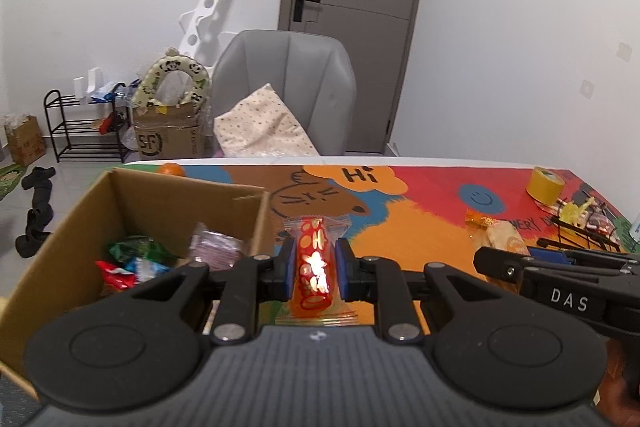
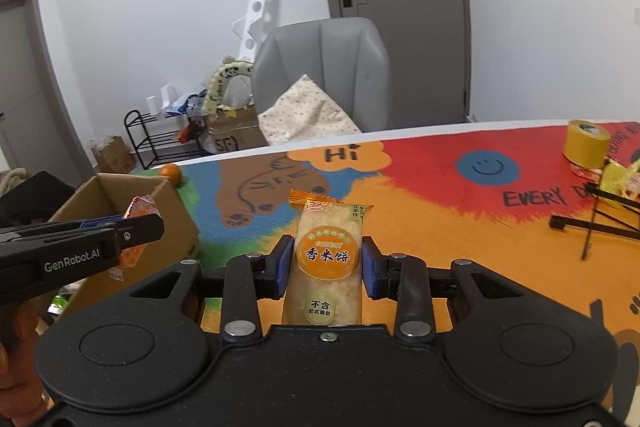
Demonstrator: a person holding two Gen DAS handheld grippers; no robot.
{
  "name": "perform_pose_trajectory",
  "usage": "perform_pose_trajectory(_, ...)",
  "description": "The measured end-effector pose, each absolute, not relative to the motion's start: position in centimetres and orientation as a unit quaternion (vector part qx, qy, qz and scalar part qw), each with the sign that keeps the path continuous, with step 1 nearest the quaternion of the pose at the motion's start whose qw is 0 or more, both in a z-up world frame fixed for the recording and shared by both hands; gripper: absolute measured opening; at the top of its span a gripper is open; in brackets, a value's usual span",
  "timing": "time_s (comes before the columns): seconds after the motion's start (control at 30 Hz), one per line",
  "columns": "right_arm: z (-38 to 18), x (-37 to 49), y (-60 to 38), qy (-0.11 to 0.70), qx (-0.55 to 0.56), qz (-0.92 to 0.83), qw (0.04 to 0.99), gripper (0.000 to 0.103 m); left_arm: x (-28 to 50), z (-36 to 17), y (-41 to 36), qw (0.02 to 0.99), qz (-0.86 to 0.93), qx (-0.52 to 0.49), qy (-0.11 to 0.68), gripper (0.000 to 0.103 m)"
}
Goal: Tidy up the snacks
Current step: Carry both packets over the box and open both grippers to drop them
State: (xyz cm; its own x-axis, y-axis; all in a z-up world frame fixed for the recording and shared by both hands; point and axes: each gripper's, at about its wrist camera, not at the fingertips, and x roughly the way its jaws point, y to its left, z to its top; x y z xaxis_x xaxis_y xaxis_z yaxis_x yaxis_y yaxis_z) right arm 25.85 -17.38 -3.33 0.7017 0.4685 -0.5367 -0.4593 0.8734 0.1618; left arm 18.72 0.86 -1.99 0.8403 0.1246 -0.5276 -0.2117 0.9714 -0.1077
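A red snack (image 1: 313, 263) is clamped between the pads of the left hand-held gripper (image 1: 313, 267), just right of the box (image 1: 52, 247) on the worktop (image 1: 420, 227). A rice cracker (image 2: 326, 263) (orange label) is pinched by the right hand-held gripper (image 2: 326, 263), further right of the box. Several packets (image 1: 132, 263) are seen inside the box, a tape roll (image 2: 586, 143) well to its right.
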Motion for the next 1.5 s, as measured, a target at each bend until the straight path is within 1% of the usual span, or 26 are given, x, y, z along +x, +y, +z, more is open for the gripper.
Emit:
perform_pose_trajectory(0.23, -2.6, 25.8, -14.9, 0.286, 0.0, 0.274, 0.918, 0.033, 17.9, -1.6, 3.2, 0.954, 0.111, -0.088, 0.262, 0.019)
perform_pose_trajectory(1.2, -1.9, 24.3, -4.8, 0.284, -0.035, 0.326, 0.901, 0.033, 14.9, -2.9, 13.2, 0.937, 0.166, -0.146, 0.271, 0.02)
perform_pose_trajectory(1.3, -1.7, 24.2, -3.8, 0.284, -0.038, 0.333, 0.899, 0.033, 14.5, -2.5, 13.6, 0.938, 0.164, -0.147, 0.267, 0.026)
perform_pose_trajectory(1.5, -1.3, 23.7, -2.1, 0.281, -0.043, 0.347, 0.894, 0.033, 13.5, -2.1, 14.7, 0.936, 0.174, -0.16, 0.259, 0.026)
